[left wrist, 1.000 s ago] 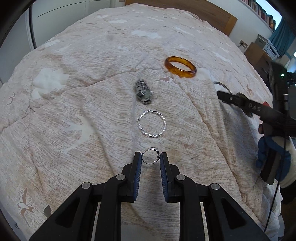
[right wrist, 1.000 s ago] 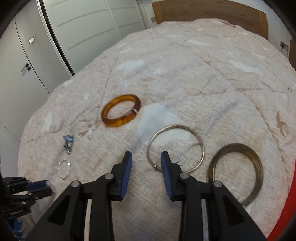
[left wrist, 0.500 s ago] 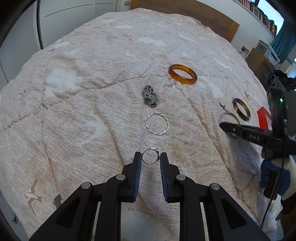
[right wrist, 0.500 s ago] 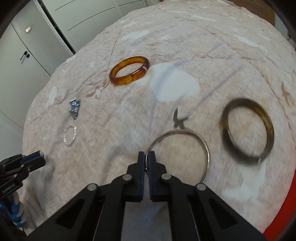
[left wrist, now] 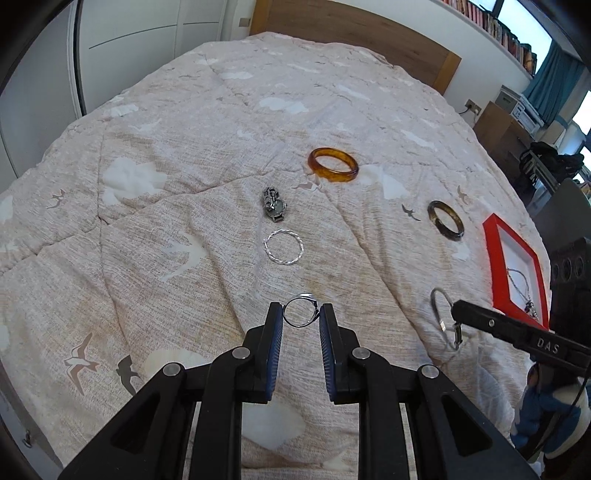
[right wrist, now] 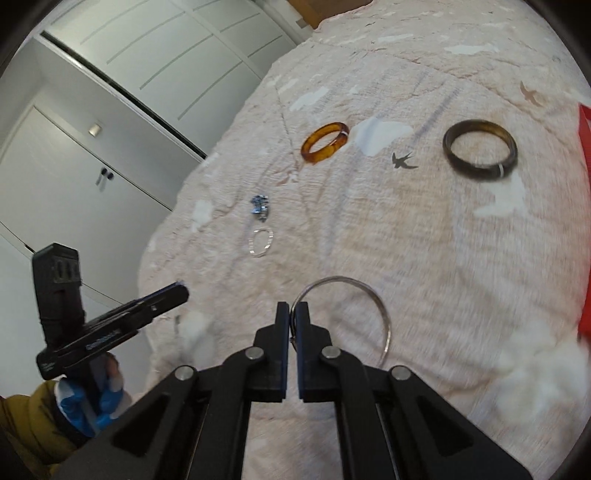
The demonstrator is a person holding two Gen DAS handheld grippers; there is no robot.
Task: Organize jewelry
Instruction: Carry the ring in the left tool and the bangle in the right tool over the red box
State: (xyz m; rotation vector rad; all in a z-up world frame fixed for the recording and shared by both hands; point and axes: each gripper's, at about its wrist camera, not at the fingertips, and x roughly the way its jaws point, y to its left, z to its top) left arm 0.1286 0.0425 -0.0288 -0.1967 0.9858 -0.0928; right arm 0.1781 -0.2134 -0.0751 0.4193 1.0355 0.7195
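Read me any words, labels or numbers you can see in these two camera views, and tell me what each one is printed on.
"DAS": raised letters on the side of the right gripper, seen from the left wrist camera.
White lettering on the side of the left gripper, right wrist view: too blurred to read.
Book spines on the shelf above the headboard: too small to read.

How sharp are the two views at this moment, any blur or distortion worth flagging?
Left wrist view: sharp, amber bangle crisp, fisheye curves the headboard. Right wrist view: motion-smeared, dark bangle and quilt print streaked.
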